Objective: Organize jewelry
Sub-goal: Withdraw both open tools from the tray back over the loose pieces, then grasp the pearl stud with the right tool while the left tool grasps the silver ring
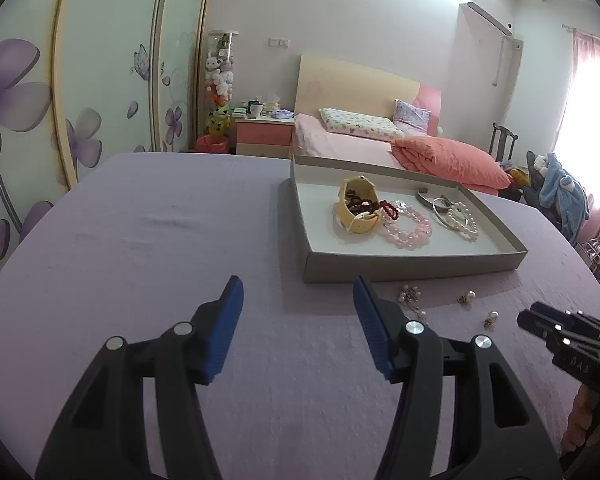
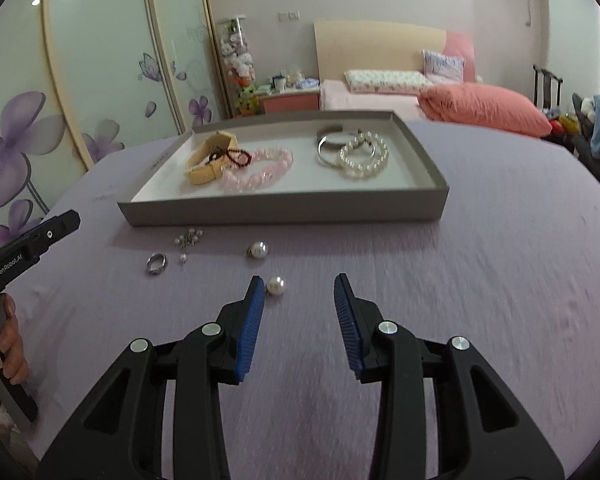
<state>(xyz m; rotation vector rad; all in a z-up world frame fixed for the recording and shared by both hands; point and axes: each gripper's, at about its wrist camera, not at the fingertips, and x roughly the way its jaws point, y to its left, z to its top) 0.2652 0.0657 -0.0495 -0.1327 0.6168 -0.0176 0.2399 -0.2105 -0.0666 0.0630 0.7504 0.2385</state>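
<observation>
The right gripper (image 2: 299,286) hangs wide open and empty, a loose pearl earring (image 2: 275,286) at mid-frame just beside its left pad. Shift left to centre it before closing gently, since it may roll; the grey tray (image 2: 284,210) lies above. The left gripper (image 1: 298,294) is open and empty too

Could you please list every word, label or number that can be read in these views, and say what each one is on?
"GenRobot.AI": white lettering on the black body of the left hand-held gripper, seen in the right wrist view.
Embossed characters on the black body of the right hand-held gripper, in the left wrist view: too blurred to read.
Small dark print on the inner wall of the jewelry tray: too small to read.
</observation>
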